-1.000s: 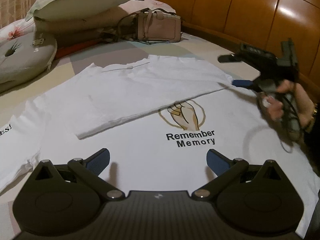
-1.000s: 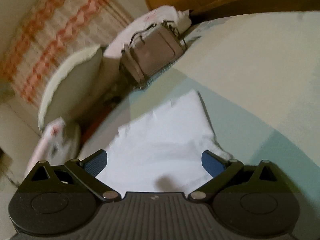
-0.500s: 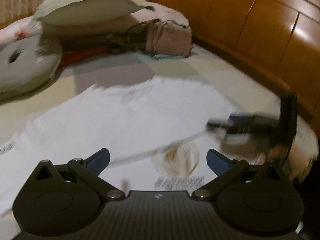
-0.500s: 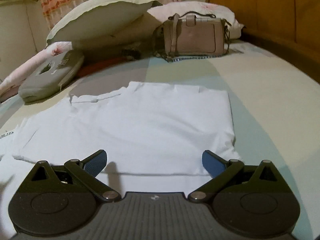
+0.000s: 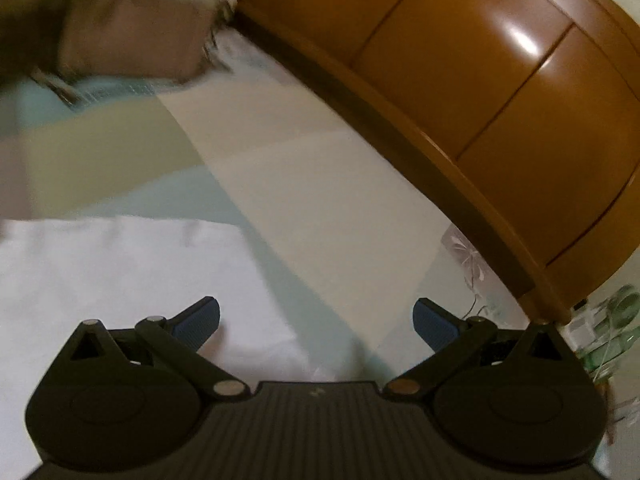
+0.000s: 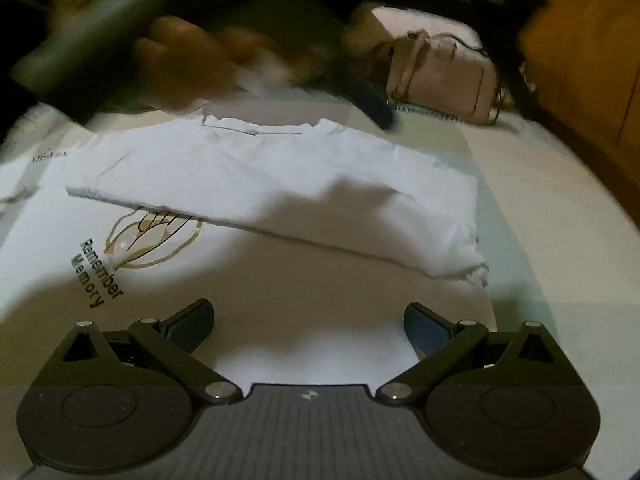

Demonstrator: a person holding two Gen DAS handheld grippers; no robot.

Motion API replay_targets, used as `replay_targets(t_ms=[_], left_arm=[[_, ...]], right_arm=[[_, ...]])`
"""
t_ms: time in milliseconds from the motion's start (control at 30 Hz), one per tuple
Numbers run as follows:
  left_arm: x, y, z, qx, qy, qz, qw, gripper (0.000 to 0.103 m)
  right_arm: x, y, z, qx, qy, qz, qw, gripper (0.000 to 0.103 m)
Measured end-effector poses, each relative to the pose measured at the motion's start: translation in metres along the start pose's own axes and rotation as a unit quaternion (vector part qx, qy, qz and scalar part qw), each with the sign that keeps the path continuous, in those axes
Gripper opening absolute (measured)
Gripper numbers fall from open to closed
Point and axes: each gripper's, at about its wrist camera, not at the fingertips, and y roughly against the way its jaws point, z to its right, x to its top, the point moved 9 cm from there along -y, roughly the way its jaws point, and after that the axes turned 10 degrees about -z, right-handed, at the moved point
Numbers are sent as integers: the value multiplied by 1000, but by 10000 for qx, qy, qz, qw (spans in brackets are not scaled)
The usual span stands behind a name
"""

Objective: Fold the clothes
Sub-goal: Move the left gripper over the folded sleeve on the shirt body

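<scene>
Tee (image 6: 280,184) ×1, bag (image 6: 440,80) ×1, claws ×2, both agape.

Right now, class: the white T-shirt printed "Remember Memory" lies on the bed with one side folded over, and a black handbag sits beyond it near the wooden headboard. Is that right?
Not quite. The handbag is pale pink-beige, not black, as the right wrist view shows. The rest holds: the white T-shirt printed "Remember Memory" lies on the bed with one side folded over, and the bag sits beyond it near the wooden headboard.
</scene>
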Motion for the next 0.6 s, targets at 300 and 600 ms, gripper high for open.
replay_targets(t_ms=[300, 600], left_arm=[[36, -57, -27, 113, 336, 363, 9987, 102], [-6, -6, 3, -13, 198, 246, 9995, 102]], right_arm=[[1, 4, 12, -4, -161, 12, 9999, 103], [-1, 8, 13, 110, -284, 30, 9995, 103]])
